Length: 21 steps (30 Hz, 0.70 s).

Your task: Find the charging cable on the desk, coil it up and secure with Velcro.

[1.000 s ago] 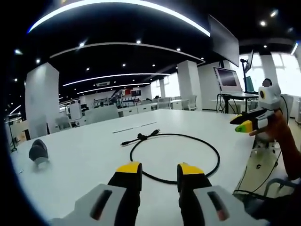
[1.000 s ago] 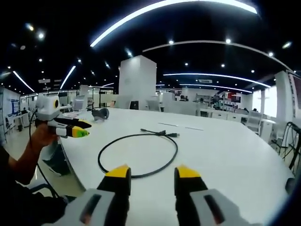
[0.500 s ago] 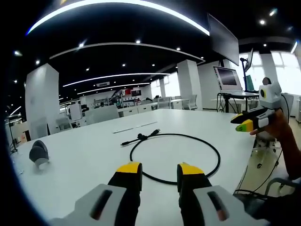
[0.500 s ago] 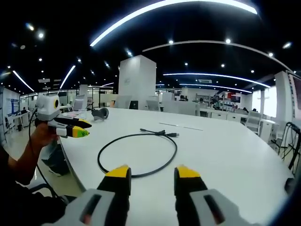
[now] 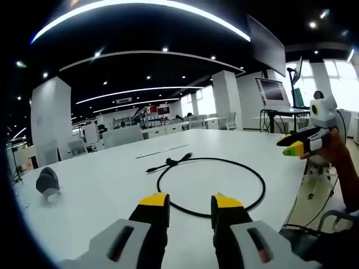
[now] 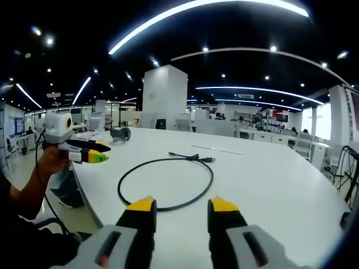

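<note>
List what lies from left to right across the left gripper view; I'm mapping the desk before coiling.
Grey object → left tongs → black cable loop → right tongs, held up beside the desk.

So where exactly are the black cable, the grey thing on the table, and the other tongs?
black cable [image 5: 255, 175]: left gripper view, on the right arc of its loop.
grey thing [image 5: 47, 182]: left gripper view, on its rounded body.
right tongs [image 5: 291, 147]: left gripper view, at the yellow-green tips.

Bare table lies ahead of both my grippers. Only the looped cable lies between them, with a grey object far off.
</note>
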{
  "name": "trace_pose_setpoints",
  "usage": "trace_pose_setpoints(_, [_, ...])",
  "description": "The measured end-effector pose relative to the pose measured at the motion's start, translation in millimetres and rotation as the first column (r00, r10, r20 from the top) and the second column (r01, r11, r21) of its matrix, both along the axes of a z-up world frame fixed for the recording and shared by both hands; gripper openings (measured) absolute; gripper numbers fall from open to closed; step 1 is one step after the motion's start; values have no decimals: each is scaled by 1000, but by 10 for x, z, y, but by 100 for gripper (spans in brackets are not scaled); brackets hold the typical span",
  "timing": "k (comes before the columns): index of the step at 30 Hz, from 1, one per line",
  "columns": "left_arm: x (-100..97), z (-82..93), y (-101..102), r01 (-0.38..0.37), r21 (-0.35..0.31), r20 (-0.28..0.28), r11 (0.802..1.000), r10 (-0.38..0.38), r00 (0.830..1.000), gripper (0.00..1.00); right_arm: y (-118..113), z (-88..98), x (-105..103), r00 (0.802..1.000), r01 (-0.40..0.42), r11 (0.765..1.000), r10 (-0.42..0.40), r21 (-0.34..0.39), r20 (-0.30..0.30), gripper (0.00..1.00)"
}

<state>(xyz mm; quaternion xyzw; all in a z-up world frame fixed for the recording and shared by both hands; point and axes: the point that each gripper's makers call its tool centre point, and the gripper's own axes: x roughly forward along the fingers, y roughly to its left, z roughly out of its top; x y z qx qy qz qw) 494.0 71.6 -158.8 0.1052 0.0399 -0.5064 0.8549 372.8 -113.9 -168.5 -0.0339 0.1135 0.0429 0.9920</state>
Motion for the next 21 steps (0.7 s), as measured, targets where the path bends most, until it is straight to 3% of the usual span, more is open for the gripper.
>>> trace_pose_setpoints(21, [47,-26,84,-14,-3,-9,1000,14,1000,29,44,-8,-1,1000,-20,1000,20,-4,-2,37])
